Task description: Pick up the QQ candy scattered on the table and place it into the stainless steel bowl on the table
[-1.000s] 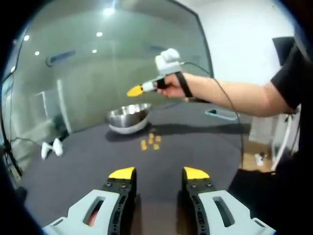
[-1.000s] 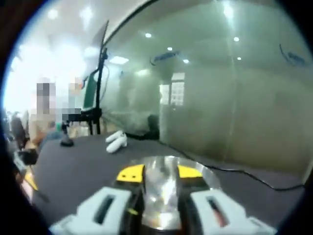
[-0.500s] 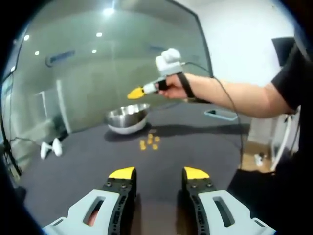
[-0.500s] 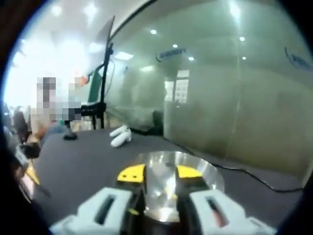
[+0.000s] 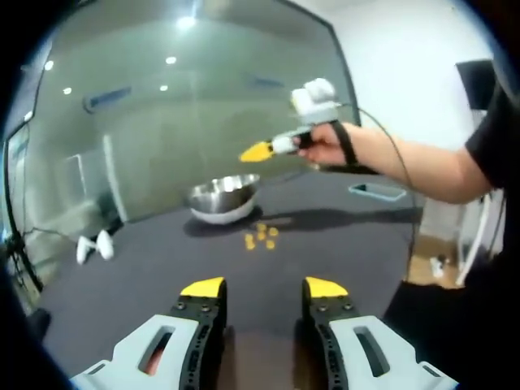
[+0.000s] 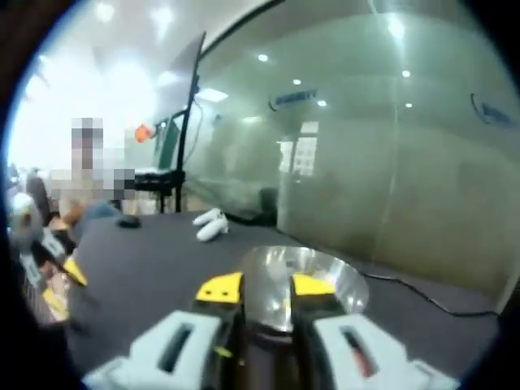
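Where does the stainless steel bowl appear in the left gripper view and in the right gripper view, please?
Left gripper view: the stainless steel bowl sits on the dark table left of centre, beyond the scattered yellow candies.
Right gripper view: the bowl lies at lower centre, just past the right gripper tips.
Shared landmark: the white controllers on the table, at the left edge in the left gripper view and above and left of the bowl in the right gripper view.

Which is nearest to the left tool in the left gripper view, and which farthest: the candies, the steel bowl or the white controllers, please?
1. Candies, straight ahead on the table.
2. Steel bowl, just behind the candies.
3. White controllers, far left; too close to the bowl to rank firmly.
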A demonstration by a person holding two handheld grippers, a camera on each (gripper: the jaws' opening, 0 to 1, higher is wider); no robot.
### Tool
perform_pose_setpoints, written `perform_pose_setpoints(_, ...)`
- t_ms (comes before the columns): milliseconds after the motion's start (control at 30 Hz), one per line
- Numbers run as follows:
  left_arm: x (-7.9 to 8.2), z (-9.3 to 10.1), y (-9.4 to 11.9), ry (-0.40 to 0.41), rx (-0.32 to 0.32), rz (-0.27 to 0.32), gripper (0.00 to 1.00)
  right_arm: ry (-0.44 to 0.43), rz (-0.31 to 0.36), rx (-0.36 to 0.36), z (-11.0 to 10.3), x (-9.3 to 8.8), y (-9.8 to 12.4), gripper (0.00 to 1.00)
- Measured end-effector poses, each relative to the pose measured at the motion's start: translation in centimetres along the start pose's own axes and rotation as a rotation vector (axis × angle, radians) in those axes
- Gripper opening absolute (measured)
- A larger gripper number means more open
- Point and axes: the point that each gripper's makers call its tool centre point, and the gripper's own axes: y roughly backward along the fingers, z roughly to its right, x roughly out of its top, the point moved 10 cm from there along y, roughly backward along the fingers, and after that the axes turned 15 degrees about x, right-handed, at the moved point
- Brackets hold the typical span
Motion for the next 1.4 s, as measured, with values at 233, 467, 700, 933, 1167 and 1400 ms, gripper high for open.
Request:
perform_pose_setpoints(233,-0.2,0.4,-0.1,-0.007,-0.011,-0.001,0.39,0.000,0.002,0.018,-2.4,-2.4,2.9,0.22)
perform_pose_setpoints(467,-0.2,0.2,-0.4,-0.001,0.003,0.000,0.39,0.007,-0.009,0.013,-3.4,-4.7,4.9,0.22)
perform_pose_setpoints(700,-0.2,0.3,-0.5,-0.008,0.004,0.015,0.39,-0.046,-0.027,0.035,-4.3,-7.6,6.7,0.22)
perform_pose_setpoints(933,-0.4,0.4,-0.9,0.001,0.001,0.014,0.39,-0.075,-0.055,0.021,-4.3,-9.7,7.2,0.22)
perform_pose_setpoints(1167,-0.2,0.5,-0.9,-0.011,-0.002,0.019,0.39,-0.079,-0.068,0.037,-3.8,-10.1,6.4,0.22)
perform_pose_setpoints(1400,-0.5,0.3,-0.7,-0.001,0.014,0.011,0.39,-0.085,-0.118,0.097,-4.2,-10.7,4.3,0.22)
